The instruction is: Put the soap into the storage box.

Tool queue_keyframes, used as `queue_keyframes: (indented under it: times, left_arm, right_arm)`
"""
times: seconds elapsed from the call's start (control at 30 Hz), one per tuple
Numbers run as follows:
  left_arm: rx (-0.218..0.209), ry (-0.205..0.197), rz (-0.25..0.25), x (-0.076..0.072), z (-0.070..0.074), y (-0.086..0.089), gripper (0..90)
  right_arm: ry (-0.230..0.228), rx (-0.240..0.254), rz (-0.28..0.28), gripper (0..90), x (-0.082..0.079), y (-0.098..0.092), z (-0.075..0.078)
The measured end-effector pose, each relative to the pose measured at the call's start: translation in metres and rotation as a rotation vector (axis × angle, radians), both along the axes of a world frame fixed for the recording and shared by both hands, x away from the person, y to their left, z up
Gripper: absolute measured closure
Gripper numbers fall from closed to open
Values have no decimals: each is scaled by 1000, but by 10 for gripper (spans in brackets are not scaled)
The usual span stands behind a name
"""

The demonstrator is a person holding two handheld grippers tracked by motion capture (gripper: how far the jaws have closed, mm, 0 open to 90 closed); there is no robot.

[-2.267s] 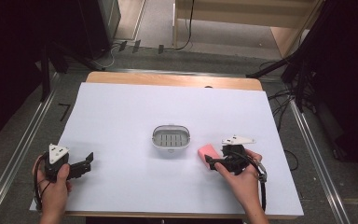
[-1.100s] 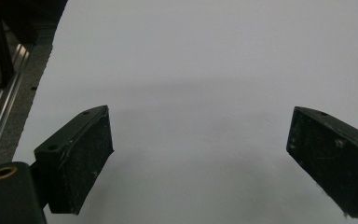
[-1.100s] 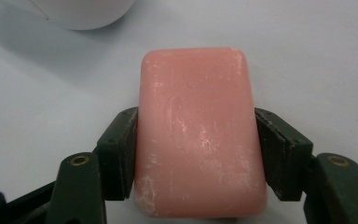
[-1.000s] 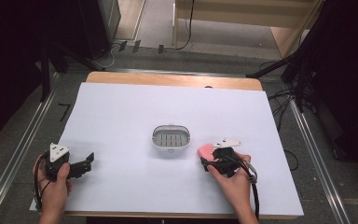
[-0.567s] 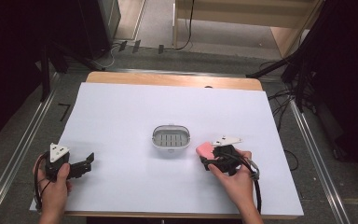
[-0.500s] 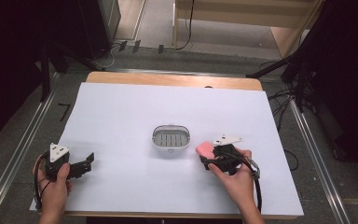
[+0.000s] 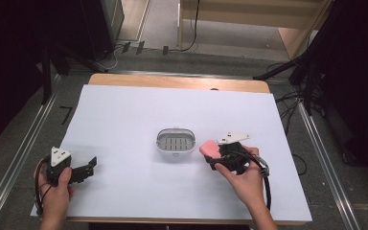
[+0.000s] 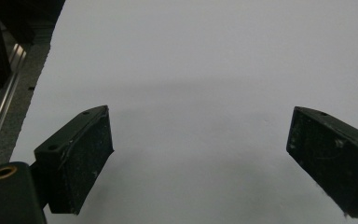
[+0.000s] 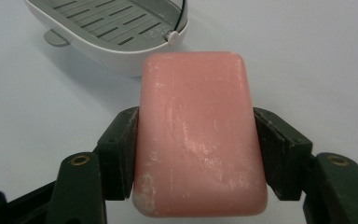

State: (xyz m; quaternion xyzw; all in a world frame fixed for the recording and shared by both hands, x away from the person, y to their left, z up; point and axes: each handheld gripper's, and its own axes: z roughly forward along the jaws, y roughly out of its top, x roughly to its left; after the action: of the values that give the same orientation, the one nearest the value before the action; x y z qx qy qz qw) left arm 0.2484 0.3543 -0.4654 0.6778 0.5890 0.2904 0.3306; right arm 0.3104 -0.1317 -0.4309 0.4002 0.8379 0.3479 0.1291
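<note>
Right hand-held gripper (image 9: 200, 154) clamped on the long sides of a pink soap bar (image 9: 199, 135), held just beside the slotted soap dish (image 7: 175, 140) above the white surface (image 7: 124, 115). The bar looks rigid, light, probably slippery; a mid-length grip suits it. Left hand-held gripper (image 8: 200, 158) wide open, empty.

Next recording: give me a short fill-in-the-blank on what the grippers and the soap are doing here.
1. The right hand-held gripper is shut on a bar of soap whose colour is ____.
2. The soap dish holds ____ bars of soap.
3. The left hand-held gripper has its jaws ____, with nothing between them.

Missing words: pink; no; open
</note>
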Motion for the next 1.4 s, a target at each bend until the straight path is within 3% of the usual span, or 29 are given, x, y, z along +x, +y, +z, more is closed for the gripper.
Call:
queue_keyframes:
  times: [0.27, 0.53, 0.8, 0.9, 0.97, 1.1, 1.2, 1.23, 1.4]
  left_arm:
    - [-1, 3, 1, 0, 0, 0, 74]
    - [-9, -4, -1, 0, 0, 1, 74]
    - [-12, -2, -3, 0, 0, 1, 74]
    - [-19, -1, 9, 0, 0, 2, 74]
    - [-28, 6, 13, 1, 0, 3, 74]
    - [-24, -1, 5, 1, 0, 2, 74]
    - [-15, 3, 3, 1, 0, 2, 74]
    - [-10, 2, 1, 0, 0, 1, 74]
    - [-13, 7, 1, 1, 0, 2, 74]
  right_arm:
    - [-1, -15, 39, 385, 1, 4, 9]
    - [-19, 11, 67, 386, 4, 6, 17]
    - [-1, -16, 89, 386, 7, 10, 24]
    - [-13, 12, 98, 386, 8, 11, 32]
    - [-14, 34, 125, 386, 10, 14, 37]
    - [-13, 26, 205, 386, 14, 27, 43]
    - [-19, 12, 248, 386, 16, 34, 43]
    - [-35, -24, 278, 386, 19, 40, 41]
    - [-46, -33, 300, 386, 24, 47, 39]
